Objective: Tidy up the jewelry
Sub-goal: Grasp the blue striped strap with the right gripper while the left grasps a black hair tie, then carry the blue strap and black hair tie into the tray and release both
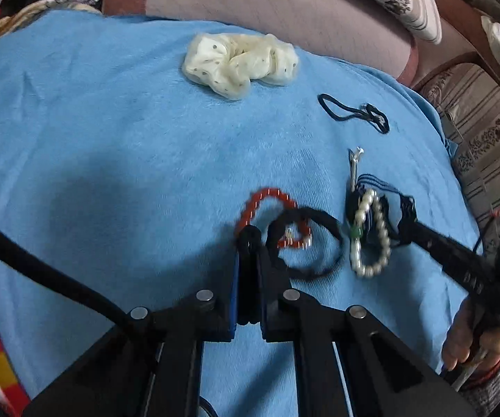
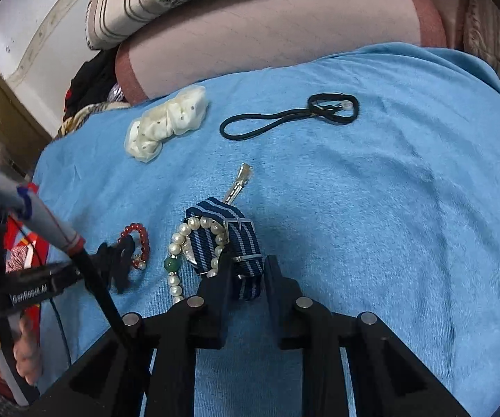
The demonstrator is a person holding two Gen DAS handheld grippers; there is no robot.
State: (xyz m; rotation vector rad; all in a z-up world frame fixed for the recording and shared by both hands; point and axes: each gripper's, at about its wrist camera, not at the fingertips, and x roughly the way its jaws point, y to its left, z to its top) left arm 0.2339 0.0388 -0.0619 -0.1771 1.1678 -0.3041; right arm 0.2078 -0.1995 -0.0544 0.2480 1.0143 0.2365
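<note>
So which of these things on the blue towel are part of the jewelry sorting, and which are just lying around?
Job: red bead bracelet, white pearl bracelet, navy striped fabric watch strap.

Lying about: cream dotted scrunchie, black elastic hair tie, silver metal hair clip.

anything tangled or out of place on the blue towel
Yes. The pearl bracelet is draped over the striped watch strap, the two overlapping in one heap, with a silver hair clip poking out behind. The red bead bracelet lies apart.

We find the bead bracelet (image 2: 135, 245) left of the pearl bracelet (image 2: 194, 243) draped on the watch strap (image 2: 239, 243), hair clip (image 2: 238, 184) behind, scrunchie (image 2: 166, 123) and hair tie (image 2: 284, 118) farthest back.
</note>
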